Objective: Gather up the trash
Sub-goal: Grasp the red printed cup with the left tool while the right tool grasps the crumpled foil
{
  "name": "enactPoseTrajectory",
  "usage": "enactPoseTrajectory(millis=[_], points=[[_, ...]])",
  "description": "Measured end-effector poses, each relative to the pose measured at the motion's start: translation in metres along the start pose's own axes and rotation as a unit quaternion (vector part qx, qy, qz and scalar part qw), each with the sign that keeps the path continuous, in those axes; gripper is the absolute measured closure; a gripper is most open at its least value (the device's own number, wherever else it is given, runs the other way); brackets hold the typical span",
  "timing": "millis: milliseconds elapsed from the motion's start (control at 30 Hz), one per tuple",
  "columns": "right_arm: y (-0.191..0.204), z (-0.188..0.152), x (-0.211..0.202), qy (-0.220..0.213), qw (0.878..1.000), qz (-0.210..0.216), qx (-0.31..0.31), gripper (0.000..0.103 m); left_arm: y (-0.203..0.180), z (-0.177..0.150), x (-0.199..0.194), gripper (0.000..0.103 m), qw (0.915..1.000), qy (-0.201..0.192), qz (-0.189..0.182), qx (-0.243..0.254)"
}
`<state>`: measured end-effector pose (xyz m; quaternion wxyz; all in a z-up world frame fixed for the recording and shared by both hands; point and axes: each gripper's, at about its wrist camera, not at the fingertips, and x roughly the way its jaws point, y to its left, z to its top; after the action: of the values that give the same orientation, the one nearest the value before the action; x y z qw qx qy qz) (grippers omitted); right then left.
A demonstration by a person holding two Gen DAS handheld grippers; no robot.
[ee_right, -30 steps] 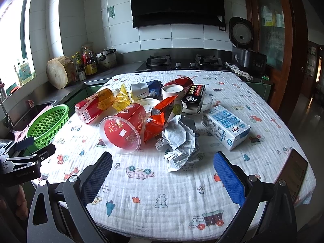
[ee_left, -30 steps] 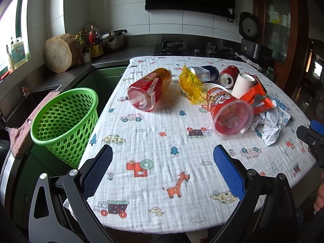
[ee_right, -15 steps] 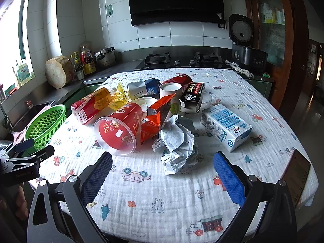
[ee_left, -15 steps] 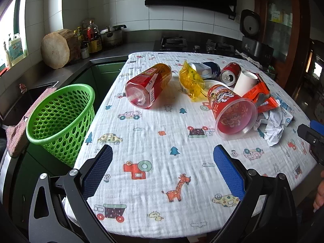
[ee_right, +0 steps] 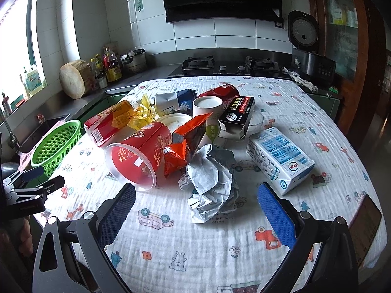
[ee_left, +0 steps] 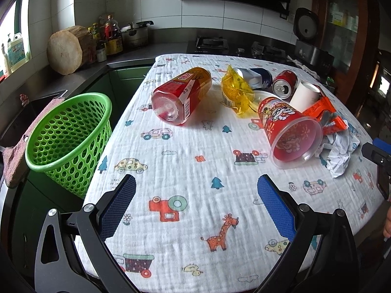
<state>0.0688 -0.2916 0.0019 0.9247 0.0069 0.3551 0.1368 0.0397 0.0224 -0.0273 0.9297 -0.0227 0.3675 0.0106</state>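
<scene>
Trash lies on a table under a white cartoon-print cloth point(ee_left: 185, 171): a red bottle point(ee_left: 182, 95) on its side, a yellow bag point(ee_left: 235, 90), a red plastic cup point(ee_left: 288, 131), a soda can point(ee_left: 283, 84) and crumpled paper point(ee_right: 210, 183). A milk carton point(ee_right: 278, 158) and a black box point(ee_right: 238, 117) show in the right wrist view. A green basket point(ee_left: 68, 136) stands left of the table. My left gripper point(ee_left: 195, 205) is open and empty over the near cloth. My right gripper point(ee_right: 195, 207) is open and empty, just short of the crumpled paper.
A kitchen counter point(ee_left: 80, 73) with a wooden block point(ee_left: 66, 48), bottles and a pot runs behind the basket. A stove point(ee_right: 229, 66) and a rice cooker point(ee_right: 308, 48) stand at the back. A phone point(ee_right: 366, 227) lies at the table's right edge.
Both grippers have moved forward toward the trash and slightly lower. The pile looks larger in both views. Nothing was taken hold of.
</scene>
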Motion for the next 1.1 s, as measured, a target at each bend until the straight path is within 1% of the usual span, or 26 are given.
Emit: enactPoseTrajectory(millis=[233, 367, 500, 567, 600, 700, 733, 767, 833, 900, 967, 1033, 1100], points=[[-0.01, 0.003, 0.026, 0.023, 1.0, 0.006, -0.004, 0.007, 0.006, 0.009, 0.007, 0.005, 1.0, 0.005, 0.0, -0.004], [-0.014, 0.004, 0.039, 0.029, 0.999, 0.014, 0.002, 0.007, 0.002, 0.019, 0.009, 0.005, 1.0, 0.002, 0.003, 0.006], [-0.017, 0.007, 0.051, 0.034, 0.999, 0.019, 0.002, 0.008, -0.006, 0.033, 0.011, 0.005, 0.9998, 0.002, -0.013, 0.015], [-0.019, 0.008, 0.057, 0.038, 0.999, 0.023, 0.002, 0.012, -0.011, 0.042, 0.01, 0.005, 0.9995, 0.0, -0.025, 0.018], [-0.02, 0.009, 0.06, 0.042, 0.999, 0.026, 0.003, 0.017, -0.013, 0.048, 0.01, 0.005, 0.9993, 0.0, -0.032, 0.018], [-0.024, 0.01, 0.069, 0.05, 0.998, 0.028, 0.009, 0.019, -0.019, 0.064, 0.01, 0.005, 0.9981, 0.001, -0.059, 0.013], [-0.025, 0.01, 0.071, 0.053, 0.998, 0.028, 0.011, 0.024, -0.023, 0.069, 0.011, 0.005, 0.9975, 0.003, -0.069, 0.014], [-0.026, 0.01, 0.073, 0.056, 0.998, 0.031, 0.012, 0.026, -0.027, 0.075, 0.012, 0.005, 0.9966, 0.007, -0.081, 0.016], [-0.027, 0.009, 0.077, 0.059, 0.998, 0.032, 0.013, 0.027, -0.037, 0.083, 0.015, 0.005, 0.9947, 0.013, -0.1, 0.022], [-0.026, 0.008, 0.08, 0.061, 0.997, 0.035, 0.012, 0.032, -0.048, 0.091, 0.023, 0.005, 0.9924, 0.025, -0.117, 0.029], [-0.025, 0.007, 0.082, 0.063, 0.997, 0.034, 0.01, 0.033, -0.06, 0.098, 0.033, 0.005, 0.9897, 0.042, -0.132, 0.034], [-0.024, 0.007, 0.082, 0.061, 0.998, 0.024, 0.001, 0.037, -0.072, 0.103, 0.045, 0.005, 0.9867, 0.067, -0.143, 0.041], [-0.025, 0.007, 0.082, 0.06, 0.998, 0.024, 0.0, 0.04, -0.083, 0.108, 0.059, 0.005, 0.9821, 0.089, -0.159, 0.047]])
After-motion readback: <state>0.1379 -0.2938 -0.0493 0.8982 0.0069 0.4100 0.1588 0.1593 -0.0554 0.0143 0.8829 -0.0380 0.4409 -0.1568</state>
